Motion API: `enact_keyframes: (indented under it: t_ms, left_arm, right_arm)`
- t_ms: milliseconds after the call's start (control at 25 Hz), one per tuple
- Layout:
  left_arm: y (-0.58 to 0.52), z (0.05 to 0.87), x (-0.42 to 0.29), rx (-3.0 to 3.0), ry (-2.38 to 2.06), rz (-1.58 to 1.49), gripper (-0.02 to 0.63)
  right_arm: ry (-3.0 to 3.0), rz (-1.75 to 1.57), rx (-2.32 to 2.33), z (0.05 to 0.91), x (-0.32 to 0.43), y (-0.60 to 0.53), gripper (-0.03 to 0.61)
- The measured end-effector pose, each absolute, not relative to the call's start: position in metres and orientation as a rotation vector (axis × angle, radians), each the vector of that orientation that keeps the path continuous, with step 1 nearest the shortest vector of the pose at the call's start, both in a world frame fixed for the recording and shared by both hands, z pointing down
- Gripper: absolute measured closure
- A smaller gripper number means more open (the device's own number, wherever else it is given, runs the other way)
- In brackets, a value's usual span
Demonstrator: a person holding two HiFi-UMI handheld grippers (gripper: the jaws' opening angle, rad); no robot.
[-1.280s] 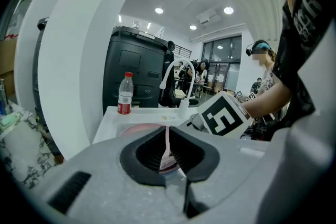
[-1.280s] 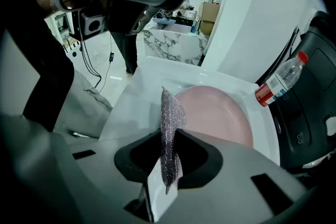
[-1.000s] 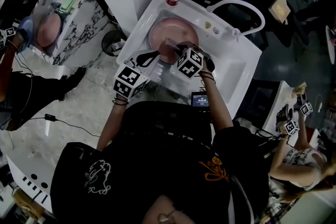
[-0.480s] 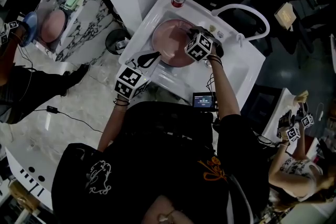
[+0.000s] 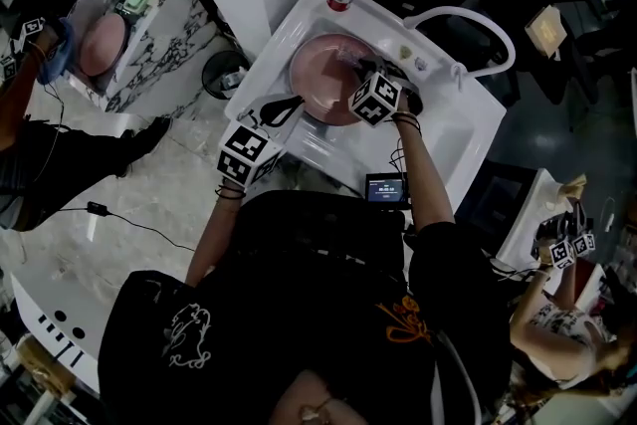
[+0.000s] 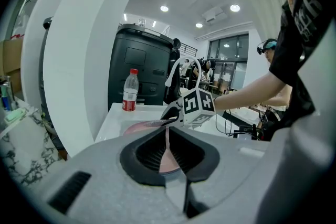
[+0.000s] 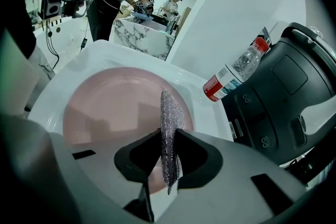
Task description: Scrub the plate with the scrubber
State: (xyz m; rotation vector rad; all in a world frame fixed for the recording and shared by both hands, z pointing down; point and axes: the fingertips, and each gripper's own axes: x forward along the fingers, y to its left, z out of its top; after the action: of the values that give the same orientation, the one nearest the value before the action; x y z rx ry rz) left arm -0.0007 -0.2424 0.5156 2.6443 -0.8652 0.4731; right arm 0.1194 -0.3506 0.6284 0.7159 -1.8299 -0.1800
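Right claw (image 7: 168, 136) pinches the scrubber (image 7: 169, 107) over the plate (image 7: 110, 107); left claw (image 6: 168, 136) clamps the rim. Best now: press flat, scrub in circles.

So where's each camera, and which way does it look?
Head view: on the person's head, facing down at the sink; both arms, left tool, right tool show.
Left gripper view: on left tool, facing across the plate it clamps; right tool ahead.
Right gripper view: on right tool, facing down at plate; holds scrubber.
Gripper views share plate, bottle.
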Motion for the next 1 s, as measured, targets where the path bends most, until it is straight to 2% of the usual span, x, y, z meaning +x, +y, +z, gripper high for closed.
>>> enact_keyframes:
  t_ms: [520,1000]
  left_arm:
    - [-0.234,0.515,0.011,2.686,-0.786,0.487,0.594]
    - [-0.222,0.510,0.006,2.721,-0.734,0.481,0.595]
  right_arm:
    - [-1.894,0.067,0.719,0.637,0.103,-0.283,0.512]
    - [-1.983,0.159,0.764,0.624,0.055,-0.234,0.512]
